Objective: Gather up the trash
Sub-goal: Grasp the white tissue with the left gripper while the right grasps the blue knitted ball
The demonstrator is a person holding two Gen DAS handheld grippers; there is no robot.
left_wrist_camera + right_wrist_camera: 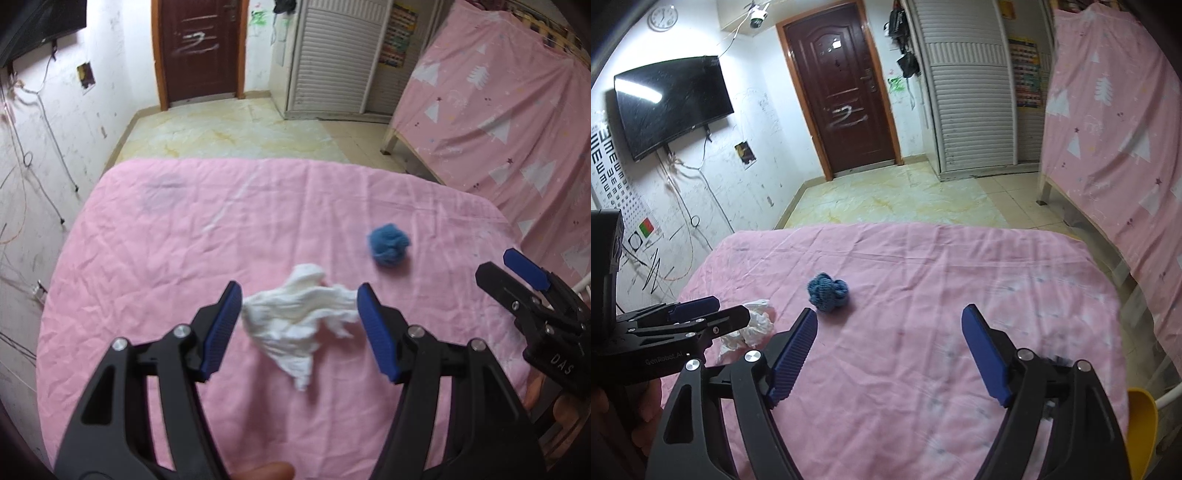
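Note:
A crumpled white tissue (pixel 299 321) lies on the pink bed sheet (pixel 166 258). My left gripper (pixel 299 325) is open, its blue pads on either side of the tissue, not closed on it. A blue crumpled wad (pixel 388 247) lies on the sheet further on and to the right. In the right wrist view the tissue (pixel 753 326) is partly hidden behind the left gripper (pixel 720 312), and the blue wad (pixel 827 290) lies ahead of my right gripper (pixel 890 347), a little to the left. The right gripper is open and empty above the sheet.
A yellow container rim (pixel 1143 424) shows at the lower right beside the bed. A second bed under a pink patterned cover (pixel 1115 129) stands to the right. A tiled floor (pixel 886 199), a brown door (pixel 842 85) and a wall TV (pixel 672 103) lie beyond the bed.

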